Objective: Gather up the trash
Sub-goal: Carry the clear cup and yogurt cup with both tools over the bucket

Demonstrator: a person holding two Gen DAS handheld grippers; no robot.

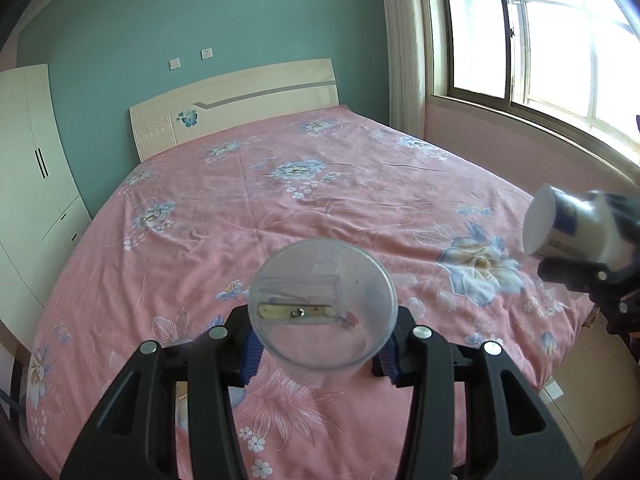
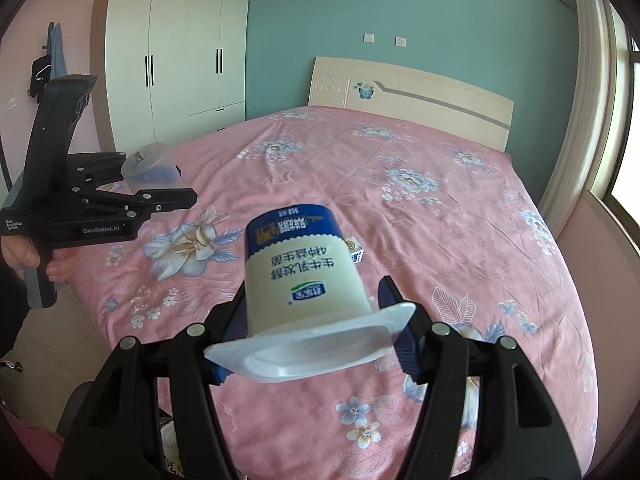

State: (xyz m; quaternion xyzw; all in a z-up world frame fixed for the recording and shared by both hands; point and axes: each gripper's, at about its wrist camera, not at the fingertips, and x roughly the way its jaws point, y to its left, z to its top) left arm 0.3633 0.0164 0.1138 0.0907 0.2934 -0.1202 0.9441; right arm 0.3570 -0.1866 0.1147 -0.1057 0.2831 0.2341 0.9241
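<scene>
Two grippers above the bed (image 2: 440,208), each clamped on trash: left gripper (image 1: 320,354) on a clear cup (image 1: 322,307), right gripper (image 2: 310,334) on a tilted yogurt tub (image 2: 306,276); thin walls may buckle and slip, while a small box (image 2: 355,251) lies uncollected

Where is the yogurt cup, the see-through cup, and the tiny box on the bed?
yogurt cup (image 2: 308,280), right wrist view, printed side wall.
see-through cup (image 1: 320,336), left wrist view, clear base.
tiny box (image 2: 355,251), right wrist view, top face.
</scene>
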